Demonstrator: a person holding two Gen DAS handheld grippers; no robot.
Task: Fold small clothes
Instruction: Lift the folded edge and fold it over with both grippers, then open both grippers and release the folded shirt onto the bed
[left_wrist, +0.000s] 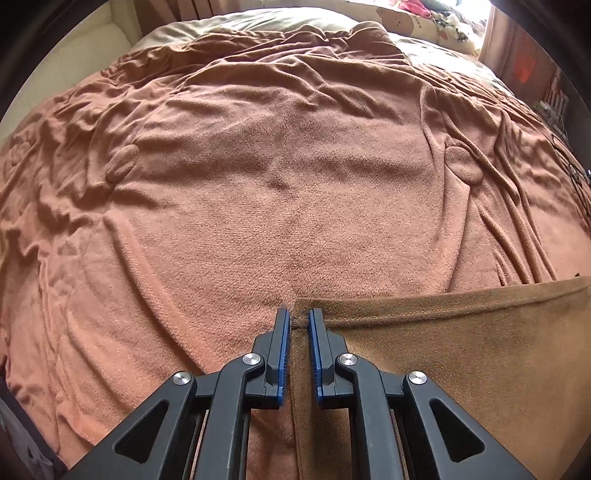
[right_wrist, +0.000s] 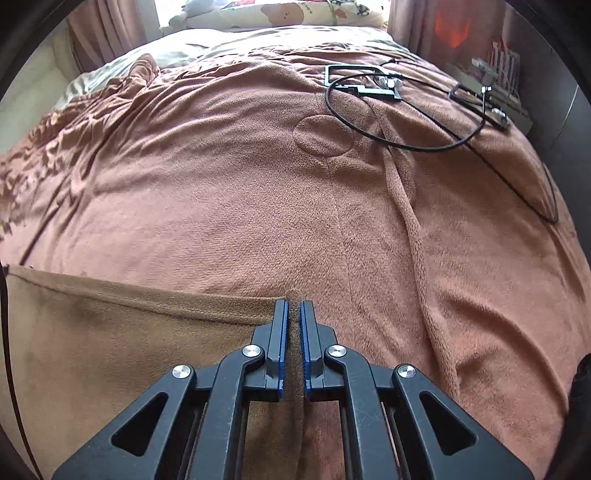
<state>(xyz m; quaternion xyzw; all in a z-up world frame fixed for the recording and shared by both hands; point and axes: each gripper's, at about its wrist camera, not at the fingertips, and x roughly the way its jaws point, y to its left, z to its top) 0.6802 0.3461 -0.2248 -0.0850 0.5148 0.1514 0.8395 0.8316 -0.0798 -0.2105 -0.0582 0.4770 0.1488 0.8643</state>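
A brown fleece cloth (left_wrist: 461, 350) hangs spread out just above the bed, its top edge stretched between my two grippers. In the left wrist view my left gripper (left_wrist: 299, 314) is shut on the cloth's left top corner, and the fabric runs off to the right. In the right wrist view the same brown cloth (right_wrist: 129, 332) fills the lower left, with my right gripper (right_wrist: 294, 304) shut on its right top corner. A thin fold of fabric shows between each pair of blue pads. The cloth's lower part is hidden below the fingers.
A wrinkled salmon-pink fleece blanket (right_wrist: 221, 203) covers the bed under both grippers. Black cables (right_wrist: 406, 142) and a black frame-like device (right_wrist: 364, 86) lie at the far right of the bed. A printed pillow (right_wrist: 288, 13) sits at the head. Shelving (right_wrist: 502, 74) stands beyond the right edge.
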